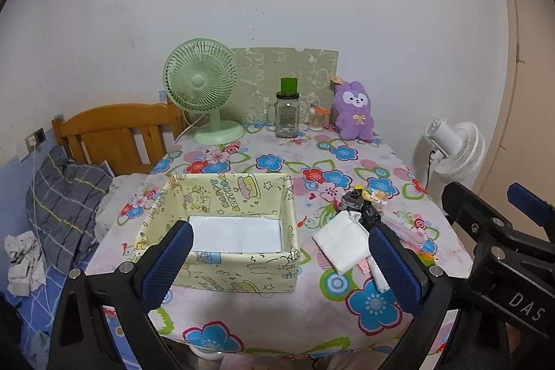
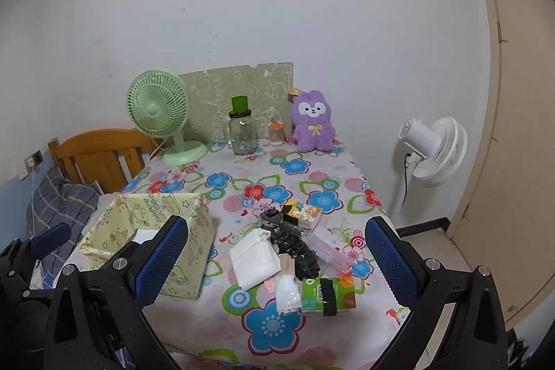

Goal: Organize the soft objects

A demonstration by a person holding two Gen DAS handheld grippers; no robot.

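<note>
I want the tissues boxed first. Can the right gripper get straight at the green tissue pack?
Probably yes. The right gripper is open, and the green tissue pack lies at the near edge of the pile with nothing on top; only a small clear packet touches its left side.

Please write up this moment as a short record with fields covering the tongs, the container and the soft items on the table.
left tongs: open, empty, held above the near table edge
right tongs: open, empty, facing the pile
fabric box: yellow cartoon print, on the left of the floral tablecloth, nothing inside
pile: white folded cloth, black crumpled bag, green tissue pack, right of the box
back of table: green fan, glass jar, purple plush
</note>
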